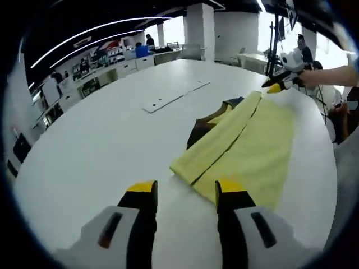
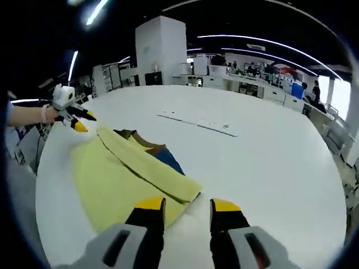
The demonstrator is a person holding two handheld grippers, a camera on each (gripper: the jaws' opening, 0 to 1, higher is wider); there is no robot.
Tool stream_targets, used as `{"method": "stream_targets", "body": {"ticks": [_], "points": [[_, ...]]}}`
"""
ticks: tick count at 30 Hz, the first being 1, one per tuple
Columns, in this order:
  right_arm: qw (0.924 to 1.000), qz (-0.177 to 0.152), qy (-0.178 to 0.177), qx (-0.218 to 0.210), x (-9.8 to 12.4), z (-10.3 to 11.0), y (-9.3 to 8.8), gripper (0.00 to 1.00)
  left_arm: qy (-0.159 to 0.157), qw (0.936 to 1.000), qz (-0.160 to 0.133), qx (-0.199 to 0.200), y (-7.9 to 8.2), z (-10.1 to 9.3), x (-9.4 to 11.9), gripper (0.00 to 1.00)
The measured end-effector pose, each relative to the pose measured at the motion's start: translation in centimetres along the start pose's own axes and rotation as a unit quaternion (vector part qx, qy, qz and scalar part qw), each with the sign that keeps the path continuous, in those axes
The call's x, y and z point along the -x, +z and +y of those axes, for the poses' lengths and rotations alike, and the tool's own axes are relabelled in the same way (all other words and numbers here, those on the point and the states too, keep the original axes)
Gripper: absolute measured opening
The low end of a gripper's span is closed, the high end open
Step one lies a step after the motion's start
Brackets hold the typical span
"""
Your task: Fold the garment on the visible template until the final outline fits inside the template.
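Observation:
A yellow garment [image 1: 252, 145] lies folded lengthwise on the white table [image 1: 101, 145], with a dark blue and brown part [image 1: 205, 126] showing at its left side. In the left gripper view my left gripper [image 1: 185, 188] stands open just before the garment's near end, its right jaw over the yellow edge. At the far corner, a hand holds my right gripper [image 1: 279, 85]. In the right gripper view the garment [image 2: 112, 174] runs away to the left. My right gripper [image 2: 188, 204] is open at its near corner, nothing between the jaws. My left gripper [image 2: 78, 120] is at the far end.
A flat pale strip [image 1: 174, 96] lies on the table beyond the garment; it appears again as a strip [image 2: 196, 122] in the right gripper view. The round table's edge [image 1: 320, 213] runs close to the garment. Desks, pillars and people fill the background.

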State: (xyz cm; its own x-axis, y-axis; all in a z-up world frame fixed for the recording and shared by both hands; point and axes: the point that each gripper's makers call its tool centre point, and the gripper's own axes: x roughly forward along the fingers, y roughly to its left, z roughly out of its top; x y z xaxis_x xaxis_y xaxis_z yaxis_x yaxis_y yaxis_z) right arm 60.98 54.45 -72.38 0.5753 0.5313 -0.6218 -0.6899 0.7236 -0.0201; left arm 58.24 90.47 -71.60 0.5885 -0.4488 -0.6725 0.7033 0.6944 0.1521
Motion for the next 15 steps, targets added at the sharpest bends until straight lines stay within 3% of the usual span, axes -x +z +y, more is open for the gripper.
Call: {"method": "stream_targets", "body": {"ticks": [5, 8, 12, 15], "points": [[0.9965, 0.021, -0.001, 0.081, -0.2, -0.2, 0.0, 0.26, 0.002, 0.9957, 0.019, -0.091, 0.6, 0.4, -0.4, 0.36], [0.993, 0.033, -0.001, 0.114, -0.5, -0.2, -0.3, 0.23, 0.006, 0.9855, 0.033, -0.166, 0.7, 0.4, -0.9, 0.33], [0.9848, 0.05, -0.018, 0.165, -1.0, -0.8, -0.8, 0.23, 0.018, 0.9721, 0.05, -0.228, 0.3, 0.7, -1.6, 0.32], [0.9721, 0.069, -0.035, 0.221, -1.4, -1.5, -1.2, 0.23, 0.026, 0.9604, 0.06, -0.271, 0.1, 0.8, -1.9, 0.3]]}}
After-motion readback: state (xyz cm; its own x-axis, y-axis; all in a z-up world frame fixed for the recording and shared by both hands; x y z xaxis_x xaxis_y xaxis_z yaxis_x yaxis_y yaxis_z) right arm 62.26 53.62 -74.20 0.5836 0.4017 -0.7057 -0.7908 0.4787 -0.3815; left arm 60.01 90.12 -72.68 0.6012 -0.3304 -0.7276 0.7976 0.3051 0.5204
